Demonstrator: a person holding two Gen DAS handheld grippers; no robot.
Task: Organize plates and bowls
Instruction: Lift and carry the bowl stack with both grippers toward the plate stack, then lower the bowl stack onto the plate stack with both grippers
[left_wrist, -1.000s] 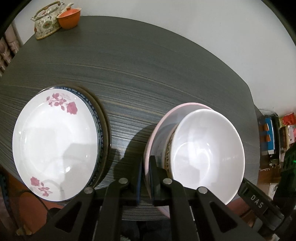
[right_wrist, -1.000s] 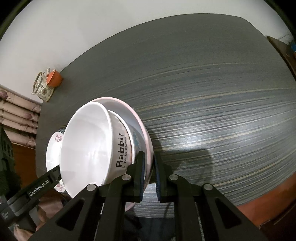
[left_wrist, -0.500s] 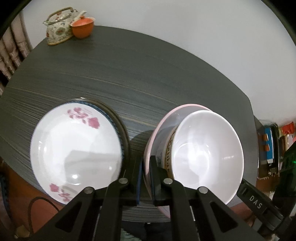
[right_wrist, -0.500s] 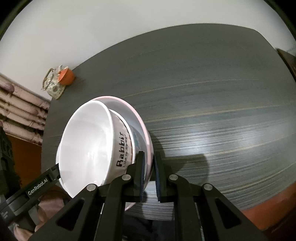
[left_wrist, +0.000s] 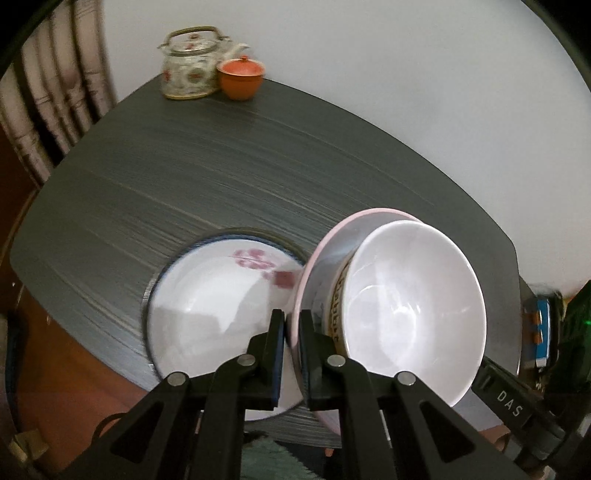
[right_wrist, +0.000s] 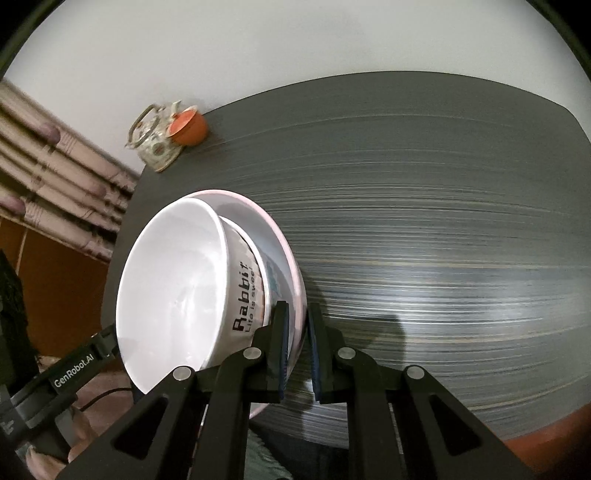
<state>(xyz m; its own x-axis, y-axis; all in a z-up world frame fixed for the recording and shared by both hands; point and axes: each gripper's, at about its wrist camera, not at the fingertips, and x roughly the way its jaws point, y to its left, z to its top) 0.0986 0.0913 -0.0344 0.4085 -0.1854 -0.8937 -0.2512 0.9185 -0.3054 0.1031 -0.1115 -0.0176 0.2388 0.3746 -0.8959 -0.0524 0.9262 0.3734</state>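
Observation:
A pink-rimmed plate (left_wrist: 325, 254) (right_wrist: 280, 236) with a white bowl (left_wrist: 410, 310) (right_wrist: 173, 288) marked "Rabbit" stacked in it hangs lifted above the dark table (left_wrist: 221, 177). My left gripper (left_wrist: 291, 325) is shut on the plate's left rim. On the opposite rim my right gripper (right_wrist: 295, 321) is shut. Below and to the left in the left wrist view lies a white plate with red flowers (left_wrist: 210, 306), resting on a dark-rimmed plate near the table's front edge. The lifted stack overlaps its right side.
A floral teapot (left_wrist: 190, 64) (right_wrist: 153, 142) and an orange lidded cup (left_wrist: 240, 77) (right_wrist: 190, 125) stand at the table's far corner by the white wall. A curtain (right_wrist: 55, 177) hangs on the left. The table's right half (right_wrist: 443, 240) is bare wood grain.
Both grippers have carried the pink plate and bowl up and to the left, so the stack now overlaps the flowered plate. The grips have not changed.

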